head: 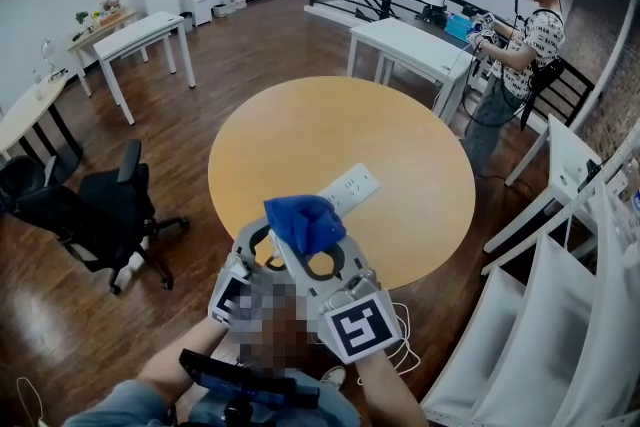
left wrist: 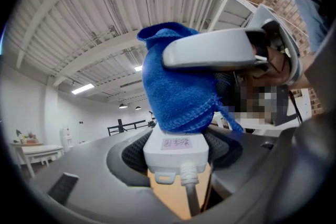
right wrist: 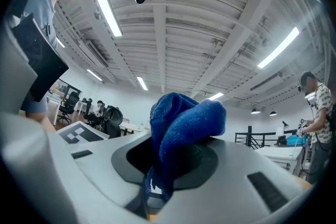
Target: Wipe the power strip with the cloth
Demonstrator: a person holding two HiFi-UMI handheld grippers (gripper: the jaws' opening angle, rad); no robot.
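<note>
At lower centre, the left gripper (left wrist: 176,150) clamps the cord end of a white plastic power strip (head: 352,187), the right gripper (right wrist: 170,157) pinching a bunched blue cloth (head: 303,220) atop it.

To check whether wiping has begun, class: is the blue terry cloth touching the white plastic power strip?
Touching. The left gripper view shows the blue terry cloth draped directly on the white plastic power strip.

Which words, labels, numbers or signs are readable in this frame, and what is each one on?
Pink label on the cable end of the power strip: a few printed characters, too blurred to read.
Marker cube: a black-and-white square pattern only, no words.
Nothing else carries legible text.
</note>
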